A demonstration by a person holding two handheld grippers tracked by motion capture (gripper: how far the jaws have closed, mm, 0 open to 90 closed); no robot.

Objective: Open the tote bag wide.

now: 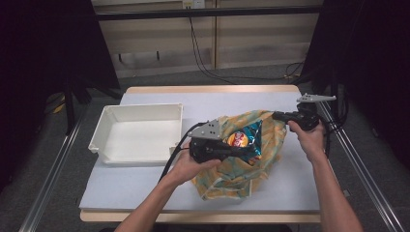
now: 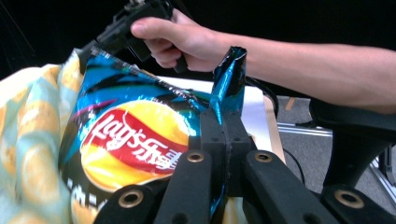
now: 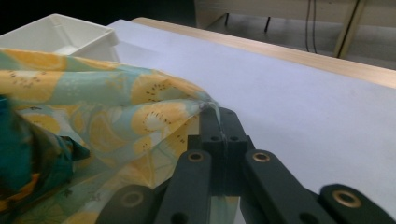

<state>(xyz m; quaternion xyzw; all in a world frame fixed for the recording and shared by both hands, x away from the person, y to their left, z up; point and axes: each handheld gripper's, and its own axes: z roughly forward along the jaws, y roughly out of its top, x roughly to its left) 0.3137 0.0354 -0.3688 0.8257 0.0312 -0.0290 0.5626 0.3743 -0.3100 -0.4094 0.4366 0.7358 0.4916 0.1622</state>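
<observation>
Chip bag (image 2: 135, 140) pinched in left claw (image 2: 225, 122), fruit-print cloth bag (image 3: 116, 107) edge pinched in right claw (image 3: 223, 122).

Right gripper (image 3: 223, 122) jaws are closed together, pinching the edge of the fruit-print cloth (image 3: 116, 112) right at the tips; the fabric pulls to a point there and fans out to the left, yellow and pale green with seeded fruit slices. A dark teal chip bag (image 3: 28, 163) sits inside the cloth folds at lower left, blurred. The cloth lies on the white table cover (image 3: 289, 93), with a white tray (image 3: 65, 35) behind it at upper left and the table's wooden edge (image 3: 299, 56) running along the far side.
</observation>
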